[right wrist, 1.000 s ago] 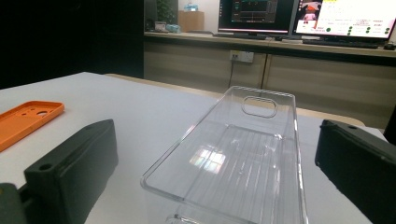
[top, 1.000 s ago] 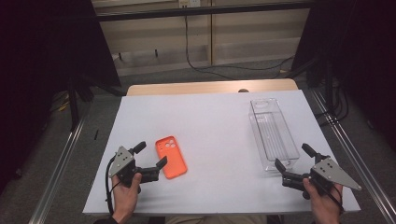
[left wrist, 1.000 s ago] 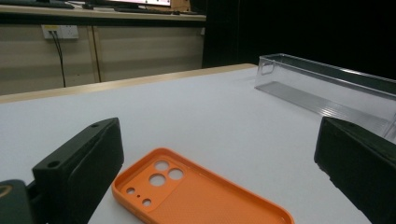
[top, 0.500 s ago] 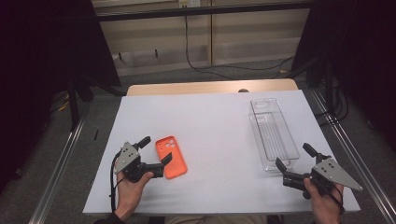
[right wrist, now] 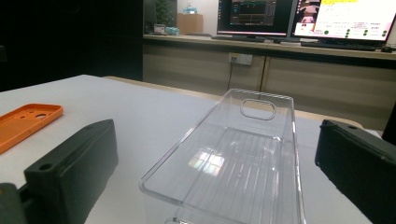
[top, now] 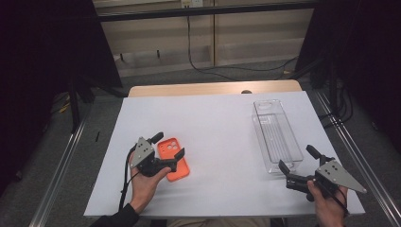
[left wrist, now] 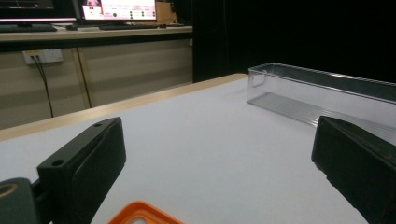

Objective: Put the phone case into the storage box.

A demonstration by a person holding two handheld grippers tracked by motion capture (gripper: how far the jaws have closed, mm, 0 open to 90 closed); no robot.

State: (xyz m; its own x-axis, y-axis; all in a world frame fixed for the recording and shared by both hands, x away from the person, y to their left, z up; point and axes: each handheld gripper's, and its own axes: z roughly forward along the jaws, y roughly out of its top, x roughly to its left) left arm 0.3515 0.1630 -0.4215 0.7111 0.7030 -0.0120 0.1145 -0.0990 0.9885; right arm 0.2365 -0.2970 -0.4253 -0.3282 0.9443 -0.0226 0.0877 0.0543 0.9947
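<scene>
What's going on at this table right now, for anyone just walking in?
A person sits at a white table with a two-jaw gripper in each hand. The left gripper is open, its jaws standing on either side of an orange phone case that lies flat on the table; nothing is gripped yet. The right gripper is also open, held just short of the near end of an empty clear plastic tray. Neither thing has been lifted.
</scene>
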